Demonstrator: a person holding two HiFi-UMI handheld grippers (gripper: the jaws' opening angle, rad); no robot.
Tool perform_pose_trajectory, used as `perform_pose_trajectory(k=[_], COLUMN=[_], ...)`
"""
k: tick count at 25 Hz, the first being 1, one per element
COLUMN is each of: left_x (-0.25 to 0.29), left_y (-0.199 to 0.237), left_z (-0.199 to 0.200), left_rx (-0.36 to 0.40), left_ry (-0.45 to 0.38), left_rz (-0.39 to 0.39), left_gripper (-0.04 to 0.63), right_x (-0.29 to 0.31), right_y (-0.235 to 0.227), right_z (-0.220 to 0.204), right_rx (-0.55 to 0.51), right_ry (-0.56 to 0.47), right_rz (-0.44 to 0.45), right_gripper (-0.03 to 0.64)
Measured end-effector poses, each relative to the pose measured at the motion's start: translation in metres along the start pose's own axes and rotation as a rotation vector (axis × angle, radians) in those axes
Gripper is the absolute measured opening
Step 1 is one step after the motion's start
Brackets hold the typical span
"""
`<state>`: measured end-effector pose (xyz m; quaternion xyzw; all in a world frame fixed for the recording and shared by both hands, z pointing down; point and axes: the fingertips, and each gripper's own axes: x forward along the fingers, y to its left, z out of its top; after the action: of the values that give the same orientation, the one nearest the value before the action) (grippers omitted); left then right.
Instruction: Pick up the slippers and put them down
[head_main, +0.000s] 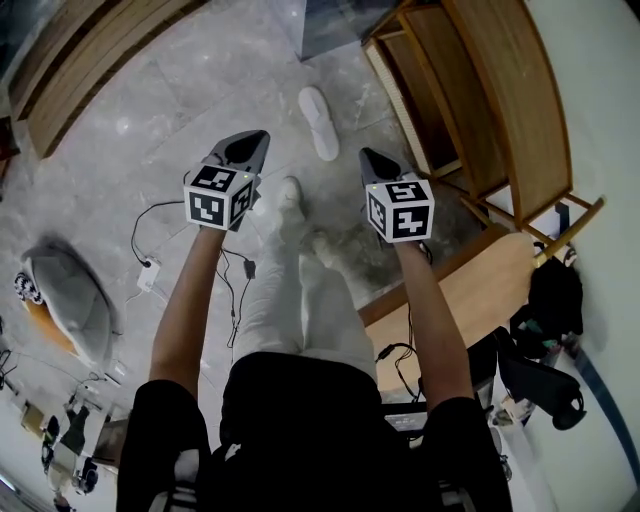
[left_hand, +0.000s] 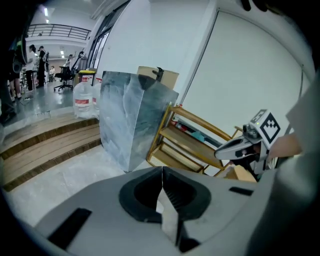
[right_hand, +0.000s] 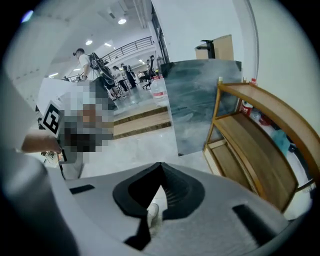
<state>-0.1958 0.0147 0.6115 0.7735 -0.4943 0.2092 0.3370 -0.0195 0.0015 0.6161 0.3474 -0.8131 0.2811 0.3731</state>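
Both grippers clenched and empty, slipper down on the floor ahead of you.

Nearest you, your left gripper (head_main: 258, 137) and right gripper (head_main: 367, 155) are held out side by side at arm's length. Each has its fingers pressed together tip to tip with nothing between them, as each gripper view confirms. Under your arms, your feet (head_main: 291, 194) stand on the grey floor (head_main: 170, 90). Past your feet, one white slipper (head_main: 319, 122) lies flat on the floor. It sits between the lines of the two grippers, well apart from both. It is near the foot of the wooden shelf (head_main: 500, 110) on your right. Farther off, a grey panel (left_hand: 132, 117) stands just beside the shelf. Wooden steps (left_hand: 50, 145) run to its left.
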Motion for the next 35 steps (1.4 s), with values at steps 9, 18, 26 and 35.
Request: perform_pose_trajectory(k=[9,18,26,35], left_x=[-0.045,-0.107,-0.165,-0.228], left_y=[-0.047,-0.093,-0.141,-0.205], left_z=[0.046,0.078,0.112,0.144], left_rx=[0.020,0.029,0.101,0.168], left_ry=[-0.044,-0.112,-0.185,-0.284], left_rz=[-0.027,-0.046,-0.033,-0.086], left_gripper=[0.006,0.006,0.006,0.006], right_x=[-0.078,-0.153,-0.222,-0.307], right_y=[-0.001,0.023,0.047,0.064], right_z=[0.019,0.044,0.065,0.090], right_rx=[0.009,0.005,-0.014,-0.032], right_ry=[-0.042,-0.157,-0.296,-0.451], right_rz=[-0.031,-0.079,-0.064,-0.085], right_gripper=[-0.002,-0.002,-0.002,-0.002])
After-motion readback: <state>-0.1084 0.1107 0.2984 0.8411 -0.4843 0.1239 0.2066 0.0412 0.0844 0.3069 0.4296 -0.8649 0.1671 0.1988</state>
